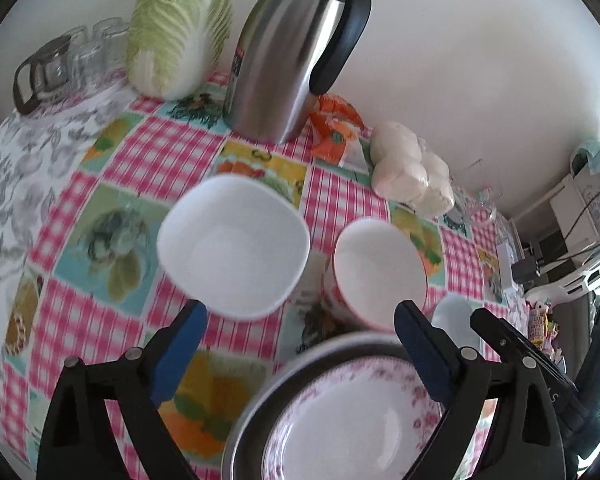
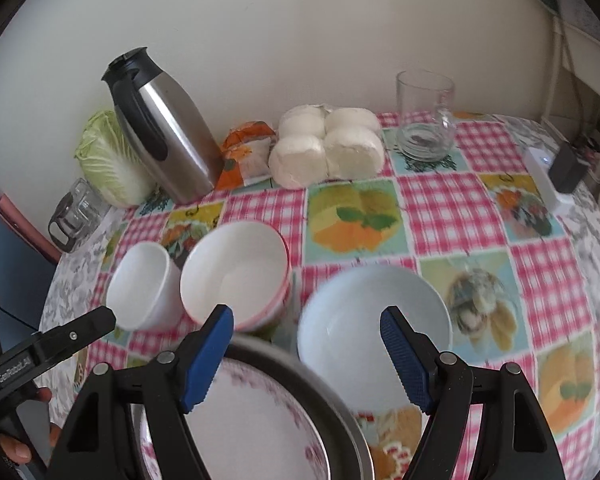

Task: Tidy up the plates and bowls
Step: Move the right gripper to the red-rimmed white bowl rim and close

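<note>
In the left wrist view my left gripper is open and empty above the table. A squarish white bowl lies just ahead of its left finger; a round white bowl with a red-patterned outside lies ahead of its right finger. A pink-flowered plate sits in a metal pan below it. In the right wrist view my right gripper is open and empty, over a pale blue bowl. The squarish bowl, the patterned bowl, the plate and the pan show there too.
A steel thermos jug, a cabbage, a bag of white buns and an orange packet stand along the wall. Glass cups stand far left. A glass mug and a white power strip are at the right.
</note>
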A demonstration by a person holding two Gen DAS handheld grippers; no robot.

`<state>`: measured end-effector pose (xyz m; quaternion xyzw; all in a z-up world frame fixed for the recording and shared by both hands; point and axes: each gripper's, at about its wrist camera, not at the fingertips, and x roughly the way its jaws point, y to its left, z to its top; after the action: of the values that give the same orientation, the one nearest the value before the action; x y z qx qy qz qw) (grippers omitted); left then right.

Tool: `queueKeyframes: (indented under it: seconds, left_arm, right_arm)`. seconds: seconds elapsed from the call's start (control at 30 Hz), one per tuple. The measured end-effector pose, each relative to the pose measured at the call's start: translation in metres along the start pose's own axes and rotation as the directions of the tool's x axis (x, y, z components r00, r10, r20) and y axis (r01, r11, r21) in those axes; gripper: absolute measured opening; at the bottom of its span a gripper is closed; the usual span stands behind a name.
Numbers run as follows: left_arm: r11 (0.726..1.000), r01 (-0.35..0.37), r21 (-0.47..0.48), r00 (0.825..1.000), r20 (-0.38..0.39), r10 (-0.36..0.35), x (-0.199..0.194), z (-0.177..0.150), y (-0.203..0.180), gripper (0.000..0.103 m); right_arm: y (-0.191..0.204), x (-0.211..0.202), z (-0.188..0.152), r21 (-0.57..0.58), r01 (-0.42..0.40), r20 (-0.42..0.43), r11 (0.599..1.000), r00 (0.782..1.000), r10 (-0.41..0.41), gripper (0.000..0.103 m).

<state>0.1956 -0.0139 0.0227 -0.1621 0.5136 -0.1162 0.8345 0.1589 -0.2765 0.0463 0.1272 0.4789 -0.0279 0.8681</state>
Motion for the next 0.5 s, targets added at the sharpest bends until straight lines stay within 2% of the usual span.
queueKeyframes:
  seconds: [0.17,0.3,0.4,0.5]
  left_arm:
    - [1.0,0.011,0.013,1.0,-0.01,-0.011,0.012,0.02,-0.01,0.095]
    - [0.999,0.042,-0.004,0.997,-0.06,-0.042,0.026,0.03,-0.018,0.095]
    - [1.0,0.013,-0.006,0.993,-0.117,-0.013,0.037,0.033,-0.024,0.095]
    - [1.0,-0.008,0.019,0.992,-0.128,0.011,0.043,0.032,-0.033,0.095]
  right_arm:
    - [0.008,0.019,0.026,-0.023,-0.003,-0.017,1.0,1.0,0.002,0.079]
    - [0.012,0.037,0.034,-0.037,0.004,-0.047,0.999,0.999,-0.006,0.077]
    - [0.014,0.049,0.035,-0.063,0.013,-0.067,0.998,0.998,-0.017,0.067]
    - [0.011,0.059,0.037,-0.051,-0.007,-0.093,0.999,0.996,0.002,0.056]
